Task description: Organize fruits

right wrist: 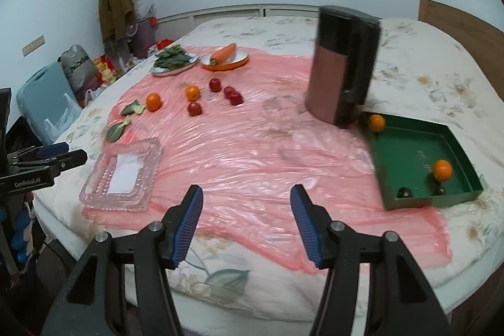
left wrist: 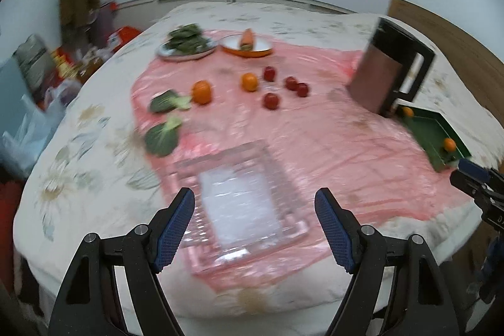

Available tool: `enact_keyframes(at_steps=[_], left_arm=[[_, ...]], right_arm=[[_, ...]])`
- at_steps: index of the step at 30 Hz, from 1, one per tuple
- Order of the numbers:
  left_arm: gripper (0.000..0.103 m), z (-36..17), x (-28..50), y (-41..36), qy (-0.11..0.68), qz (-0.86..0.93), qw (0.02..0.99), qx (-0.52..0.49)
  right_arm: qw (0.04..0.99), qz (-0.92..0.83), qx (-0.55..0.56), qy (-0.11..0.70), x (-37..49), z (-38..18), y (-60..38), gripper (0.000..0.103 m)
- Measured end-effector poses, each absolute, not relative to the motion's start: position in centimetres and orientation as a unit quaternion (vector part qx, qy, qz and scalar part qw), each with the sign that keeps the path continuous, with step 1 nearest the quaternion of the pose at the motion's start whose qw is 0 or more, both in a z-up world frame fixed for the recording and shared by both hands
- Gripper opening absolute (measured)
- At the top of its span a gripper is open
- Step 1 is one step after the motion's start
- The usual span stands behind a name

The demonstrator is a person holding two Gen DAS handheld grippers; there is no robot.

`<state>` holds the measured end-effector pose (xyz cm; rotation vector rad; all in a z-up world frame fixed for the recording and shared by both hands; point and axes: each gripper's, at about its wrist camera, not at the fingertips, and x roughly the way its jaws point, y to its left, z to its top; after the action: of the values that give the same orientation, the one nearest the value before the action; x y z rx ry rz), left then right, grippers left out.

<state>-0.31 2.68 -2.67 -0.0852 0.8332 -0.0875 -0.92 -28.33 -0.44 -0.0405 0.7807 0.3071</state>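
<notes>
Currently your left gripper (left wrist: pixel 253 229) and right gripper (right wrist: pixel 245 221) hover with fingers wide, holding nothing. Nearest, a glass tray (left wrist: pixel 242 207) sits on the pink sheet (right wrist: pixel 239 147). To the right, a green tray (right wrist: pixel 419 159) holds two oranges (right wrist: pixel 442 170). Farther, two loose oranges (left wrist: pixel 201 92) and four red fruits (left wrist: pixel 271 100) lie mid-bed.

Both wrist cameras are looking forward and slightly downward across the bed (left wrist: pixel 78 128) from its near edge, hanging well back from the objects. The left view is sitting over the glass tray (left wrist: pixel 242 207); the right view is sitting further right, nearer the green tray (right wrist: pixel 419 153). Both are sharing the pink sheet (right wrist: pixel 252 147), fruits and dark jug (left wrist: pixel 387 71).
</notes>
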Motion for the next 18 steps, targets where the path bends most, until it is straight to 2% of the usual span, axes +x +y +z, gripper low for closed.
enact_keyframes(at_steps=[5,18], left_arm=[[0.065,-3.7,0.0,4.5,0.409,-0.011,0.911,-0.046],[0.065,-5.5,7.7,2.7,0.443,-0.014,0.895,-0.046]], right_arm=[[0.908,0.168,-0.022,0.383,0.8,-1.5,-26.6,0.087],[0.889,0.211,-0.028,0.405,9.6,-4.5,-24.0,0.087]])
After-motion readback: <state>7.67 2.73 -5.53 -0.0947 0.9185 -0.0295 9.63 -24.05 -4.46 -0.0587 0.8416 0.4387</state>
